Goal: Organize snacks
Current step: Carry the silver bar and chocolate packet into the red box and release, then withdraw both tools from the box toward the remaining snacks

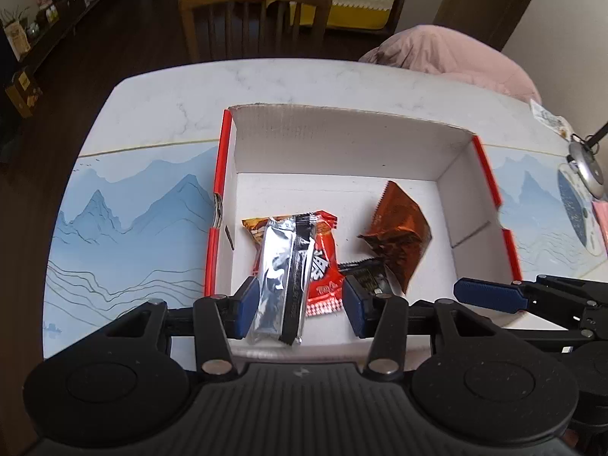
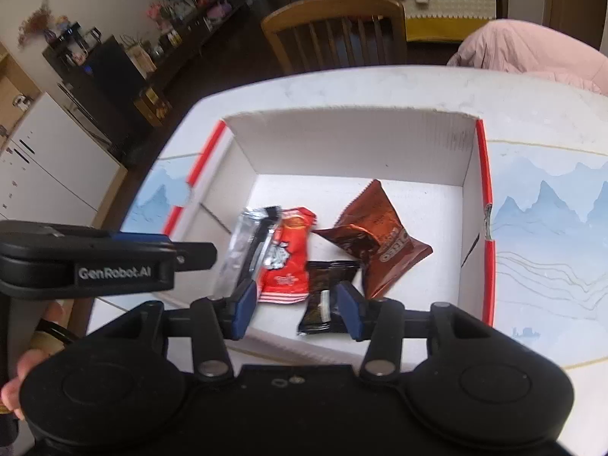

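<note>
My left gripper (image 1: 300,304) is closest to me. Its two blue pads stand apart, and they are not squeezing anything. Below them I see a long shiny silver snack packet (image 1: 275,277) with a black strip down one side. It looks like it meets only the left pad, and the other pad is clear of it. The silver packet is in the near left part of the open white cardboard box with red outer sides (image 1: 342,133). It lies across a red snack packet with white letters (image 1: 323,262). My right gripper (image 2: 296,304) hangs over the near edge of the same box. Its pads are spread too, with nothing pinched. Under them is a small black snack packet (image 2: 326,292), at the middle of the near edge, just beside the red one. I cannot tell if the right pad touches it. A little farther in, toward the right wall, is a crinkled brown foil cookie packet (image 2: 376,243). One of its corners sticks up. The far half of the box floor is bare. The box sits on a mat with blue painted mountains (image 1: 133,209), which covers the near part of a white marble-look table (image 1: 171,102). At the far right corner of the table is a puffy pink cloth thing (image 1: 456,57). Past the far edge stands a brown wooden chair (image 1: 254,11).
</note>
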Demonstrator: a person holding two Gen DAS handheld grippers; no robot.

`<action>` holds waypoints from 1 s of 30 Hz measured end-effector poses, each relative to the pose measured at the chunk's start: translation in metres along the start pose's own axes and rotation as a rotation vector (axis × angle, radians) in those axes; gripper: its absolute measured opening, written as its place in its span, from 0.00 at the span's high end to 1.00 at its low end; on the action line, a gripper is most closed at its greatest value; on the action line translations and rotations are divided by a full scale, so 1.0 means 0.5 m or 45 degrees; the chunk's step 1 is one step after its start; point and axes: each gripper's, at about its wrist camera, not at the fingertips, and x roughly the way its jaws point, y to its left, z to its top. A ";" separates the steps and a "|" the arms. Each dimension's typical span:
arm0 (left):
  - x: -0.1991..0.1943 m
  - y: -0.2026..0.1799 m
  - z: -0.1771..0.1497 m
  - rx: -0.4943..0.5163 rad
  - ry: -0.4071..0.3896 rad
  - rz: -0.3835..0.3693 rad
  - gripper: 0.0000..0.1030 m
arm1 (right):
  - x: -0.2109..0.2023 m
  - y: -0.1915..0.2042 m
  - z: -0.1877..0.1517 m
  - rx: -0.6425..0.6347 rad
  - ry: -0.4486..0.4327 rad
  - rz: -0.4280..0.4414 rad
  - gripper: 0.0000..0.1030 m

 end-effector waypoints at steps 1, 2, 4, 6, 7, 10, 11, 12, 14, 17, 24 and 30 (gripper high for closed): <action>-0.011 0.000 -0.007 0.005 -0.012 -0.001 0.54 | -0.011 0.006 -0.004 -0.004 -0.012 0.001 0.53; -0.020 0.000 -0.013 0.011 -0.021 -0.004 0.54 | -0.021 0.012 -0.009 -0.008 -0.024 -0.001 0.51; -0.039 0.001 -0.026 0.020 -0.041 -0.008 0.55 | -0.038 0.022 -0.018 -0.009 -0.048 -0.007 0.50; -0.057 0.003 -0.039 0.027 -0.064 -0.015 0.54 | -0.054 0.030 -0.028 -0.007 -0.070 -0.001 0.48; -0.067 0.004 -0.046 0.031 -0.074 -0.020 0.55 | -0.063 0.034 -0.033 -0.002 -0.082 -0.001 0.47; -0.094 0.005 -0.068 0.045 -0.108 -0.028 0.55 | -0.088 0.047 -0.047 -0.002 -0.123 0.012 0.38; -0.103 0.005 -0.075 0.051 -0.120 -0.032 0.55 | -0.097 0.052 -0.053 -0.005 -0.139 0.018 0.36; -0.112 0.006 -0.082 0.053 -0.132 -0.036 0.55 | -0.107 0.058 -0.059 -0.009 -0.155 0.026 0.36; -0.129 0.008 -0.097 0.056 -0.151 -0.051 0.55 | -0.123 0.066 -0.071 -0.014 -0.178 0.036 0.34; -0.154 0.008 -0.122 0.075 -0.181 -0.071 0.54 | -0.145 0.079 -0.090 -0.024 -0.206 0.044 0.28; -0.202 0.007 -0.190 0.110 -0.247 -0.110 0.52 | -0.183 0.101 -0.136 -0.059 -0.259 0.037 0.19; -0.223 0.009 -0.248 0.140 -0.268 -0.129 0.46 | -0.210 0.104 -0.181 -0.067 -0.301 0.063 0.12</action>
